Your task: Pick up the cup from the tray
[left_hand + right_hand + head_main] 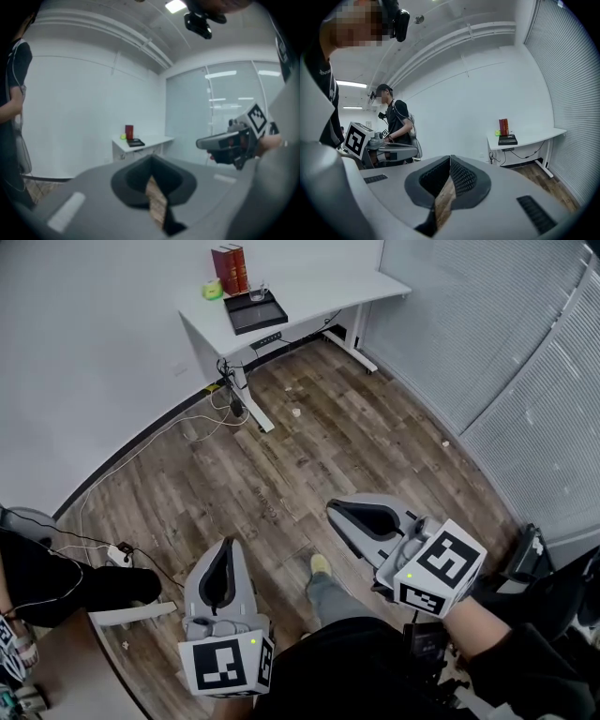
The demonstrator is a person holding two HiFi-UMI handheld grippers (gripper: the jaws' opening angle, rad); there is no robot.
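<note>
A small clear cup (pixel 258 292) stands at the back of a black tray (pixel 254 311) on a white desk (pixel 309 292) far across the room. My left gripper (pixel 229 543) and right gripper (pixel 331 506) hang low over the wooden floor, far short of the desk. Both are shut with nothing between the jaws. In the left gripper view the shut left gripper (pixel 151 157) points toward the desk (pixel 145 142), and the right gripper (pixel 229 142) shows beside it. In the right gripper view the tray (pixel 507 139) lies small on the desk (pixel 534 137), beyond the right gripper (pixel 450 157).
Red books (pixel 231 268) and a green object (pixel 213 290) stand behind the tray. Cables and a power strip (pixel 231 395) lie under the desk. Blinds (pixel 525 362) line the right wall. Another person in black (pixel 396 126) stands at the left, holding a gripper (pixel 389 149).
</note>
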